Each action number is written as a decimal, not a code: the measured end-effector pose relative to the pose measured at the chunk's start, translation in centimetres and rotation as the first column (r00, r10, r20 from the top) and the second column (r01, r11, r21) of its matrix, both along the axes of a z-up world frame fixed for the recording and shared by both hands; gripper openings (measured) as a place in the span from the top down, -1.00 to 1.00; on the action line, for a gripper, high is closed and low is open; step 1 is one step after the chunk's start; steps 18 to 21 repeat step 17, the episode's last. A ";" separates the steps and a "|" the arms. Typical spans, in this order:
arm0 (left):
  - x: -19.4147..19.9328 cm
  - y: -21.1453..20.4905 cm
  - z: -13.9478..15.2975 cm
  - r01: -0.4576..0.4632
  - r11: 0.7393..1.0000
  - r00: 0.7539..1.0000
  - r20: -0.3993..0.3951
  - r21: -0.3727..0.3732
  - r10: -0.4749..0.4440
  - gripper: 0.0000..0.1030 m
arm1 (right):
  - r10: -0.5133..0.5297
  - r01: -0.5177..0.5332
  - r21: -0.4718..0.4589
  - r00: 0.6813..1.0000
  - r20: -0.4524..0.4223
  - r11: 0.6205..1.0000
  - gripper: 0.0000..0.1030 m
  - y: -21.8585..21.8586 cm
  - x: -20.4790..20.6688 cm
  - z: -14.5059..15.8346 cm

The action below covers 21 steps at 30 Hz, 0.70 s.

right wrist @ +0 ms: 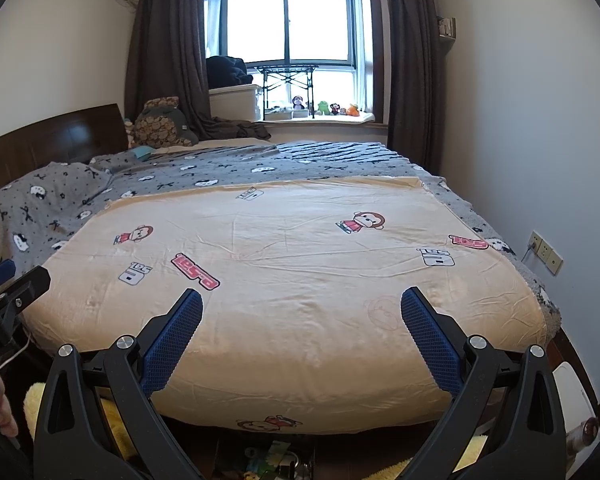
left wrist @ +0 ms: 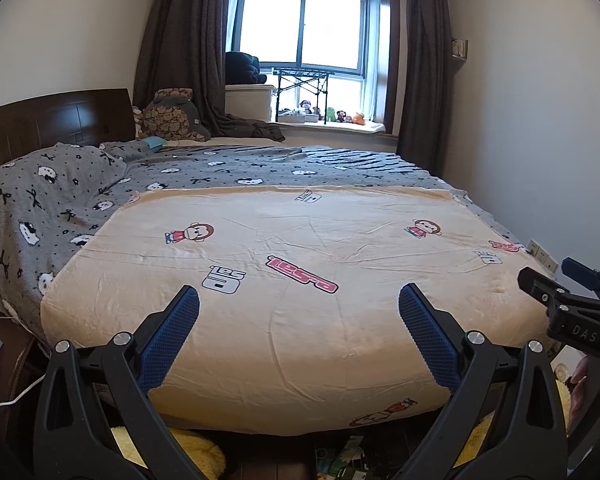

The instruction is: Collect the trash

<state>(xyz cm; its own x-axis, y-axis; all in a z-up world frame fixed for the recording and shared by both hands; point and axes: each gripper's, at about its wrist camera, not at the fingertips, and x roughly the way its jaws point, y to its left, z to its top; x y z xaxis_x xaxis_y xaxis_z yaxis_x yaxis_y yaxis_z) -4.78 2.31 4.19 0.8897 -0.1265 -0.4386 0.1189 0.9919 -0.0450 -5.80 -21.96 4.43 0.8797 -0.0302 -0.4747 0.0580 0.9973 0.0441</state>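
Note:
My left gripper [left wrist: 299, 300] is open over the foot of a bed, its blue-padded fingers wide apart with nothing between them. My right gripper [right wrist: 301, 302] is open in the same way, a little to the right. Each shows at the edge of the other's view: the right gripper [left wrist: 568, 300] at right, the left gripper [right wrist: 12, 284] at left. Below the bed's foot, colourful packets and scraps [left wrist: 342, 460] lie on the dark floor, seen again as litter [right wrist: 268, 460] in the right wrist view. No trash shows on the cream blanket [left wrist: 300, 280].
A grey patterned blanket [left wrist: 60, 200] covers the head end by a dark wooden headboard [left wrist: 52, 124]. Yellow fluffy mats [left wrist: 196, 452] lie on the floor. White walls flank the bed, with sockets [right wrist: 544, 254] at right. A windowsill holds toys [left wrist: 340, 116] between dark curtains.

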 end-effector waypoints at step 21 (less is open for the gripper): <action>0.5 -0.1 -0.2 -0.035 0.999 0.999 -0.008 0.023 0.035 -0.84 | -0.003 0.003 0.003 1.000 -0.007 1.000 -0.93 -0.2 0.1 -0.2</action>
